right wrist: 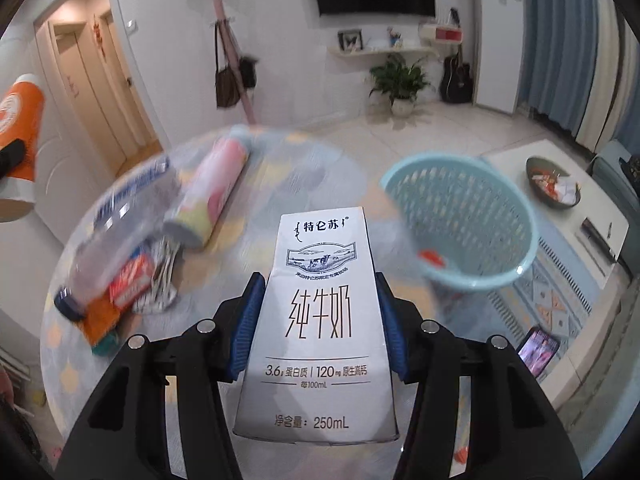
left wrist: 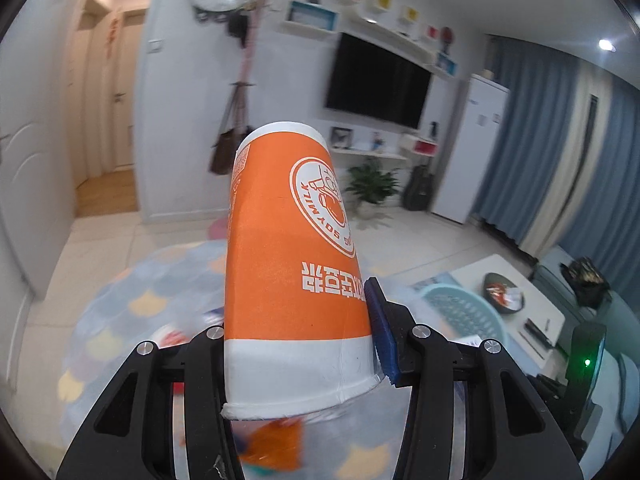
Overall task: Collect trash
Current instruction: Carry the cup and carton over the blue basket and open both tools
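Observation:
An orange and white paper cup (left wrist: 292, 260) fills the left wrist view, rim towards the camera, and my left gripper (left wrist: 298, 320) is shut on its lower part, held above the round rug. The same cup (right wrist: 16, 128) shows at the left edge of the right wrist view. My right gripper (right wrist: 320, 292) has its blue pads (right wrist: 250, 320) against both sides of a white 250 mL milk carton (right wrist: 320, 320), lifted off the rug. A light blue mesh basket (right wrist: 472, 208) stands to the right, with a small red scrap inside.
On the rug (right wrist: 280, 184) to the left lie a pink tube can (right wrist: 212, 192), a clear plastic bottle (right wrist: 112, 232), and wrappers (right wrist: 128, 284). A white low table (right wrist: 516, 160) with a bowl (right wrist: 554, 184) stands at the right. A phone (right wrist: 538, 350) lies near it.

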A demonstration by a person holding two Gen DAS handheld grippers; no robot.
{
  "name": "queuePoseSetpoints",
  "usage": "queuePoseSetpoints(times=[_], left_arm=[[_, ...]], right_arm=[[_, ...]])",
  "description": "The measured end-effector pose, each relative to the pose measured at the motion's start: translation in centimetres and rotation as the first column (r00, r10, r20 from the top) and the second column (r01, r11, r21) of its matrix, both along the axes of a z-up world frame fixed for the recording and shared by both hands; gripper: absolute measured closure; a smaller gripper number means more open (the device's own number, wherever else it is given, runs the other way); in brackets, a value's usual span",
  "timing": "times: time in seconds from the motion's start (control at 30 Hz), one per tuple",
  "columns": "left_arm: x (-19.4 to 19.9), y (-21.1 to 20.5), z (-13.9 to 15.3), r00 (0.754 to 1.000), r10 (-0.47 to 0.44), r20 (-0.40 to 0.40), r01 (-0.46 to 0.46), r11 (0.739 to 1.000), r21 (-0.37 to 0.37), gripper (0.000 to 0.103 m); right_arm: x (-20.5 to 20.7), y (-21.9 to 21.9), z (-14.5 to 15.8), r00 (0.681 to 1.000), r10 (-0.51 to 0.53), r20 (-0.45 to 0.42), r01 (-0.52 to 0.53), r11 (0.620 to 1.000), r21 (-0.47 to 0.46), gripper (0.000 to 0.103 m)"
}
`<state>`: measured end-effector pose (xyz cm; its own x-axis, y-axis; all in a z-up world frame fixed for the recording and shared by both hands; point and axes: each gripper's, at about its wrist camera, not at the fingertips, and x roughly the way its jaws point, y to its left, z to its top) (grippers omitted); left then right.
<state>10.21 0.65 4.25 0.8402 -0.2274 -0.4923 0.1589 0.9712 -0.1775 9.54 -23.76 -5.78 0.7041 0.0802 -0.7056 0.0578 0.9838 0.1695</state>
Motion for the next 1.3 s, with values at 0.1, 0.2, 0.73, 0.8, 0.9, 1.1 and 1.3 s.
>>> queuePoseSetpoints(times=[0.1,0.2,0.73,0.8,0.9,1.1,1.3], left_arm=[[2.0,-3.3,0.1,0.995,-0.096,-0.022,0.095,0.995,-0.03,0.058],[4.3,-7.5,0.2,0.986,-0.164,-0.033,0.163,0.986,-0.024,0.058],[15.0,-25.1,-10.7,0.874,-0.364,-0.322,0.383,0.924,-0.003,0.058],[16.0,-26.5,-12.9,0.847,-0.378,-0.374,0.405,0.914,-0.007,0.058],[17.0,-27.5,-14.8,0.813,-0.4,-0.422,0.431,0.902,-0.023,0.056],[17.4,-27.1,-16.6,0.802,-0.388,-0.454,0.412,0.91,-0.048,0.033],[15.4,-25.5,-14.3,0.82,-0.4,-0.41,0.417,0.908,-0.053,0.025]], right_arm=[[0.7,-2.6,1.5,0.998,-0.043,0.042,0.042,0.999,0.017,0.052],[1.5,-5.4,3.1,0.992,-0.087,0.088,0.085,0.996,0.027,0.052],[8.7,-17.7,-2.1,0.929,-0.366,0.056,0.369,0.927,-0.061,0.053],[9.5,-18.4,-3.6,0.928,-0.371,0.013,0.371,0.928,-0.042,0.053],[10.8,-19.9,-5.8,0.926,-0.373,-0.06,0.373,0.928,-0.012,0.052],[12.3,-21.6,-8.1,0.93,-0.345,-0.126,0.35,0.937,0.019,0.04],[10.8,-20.4,-6.4,0.945,-0.313,-0.091,0.316,0.948,0.02,0.04]])
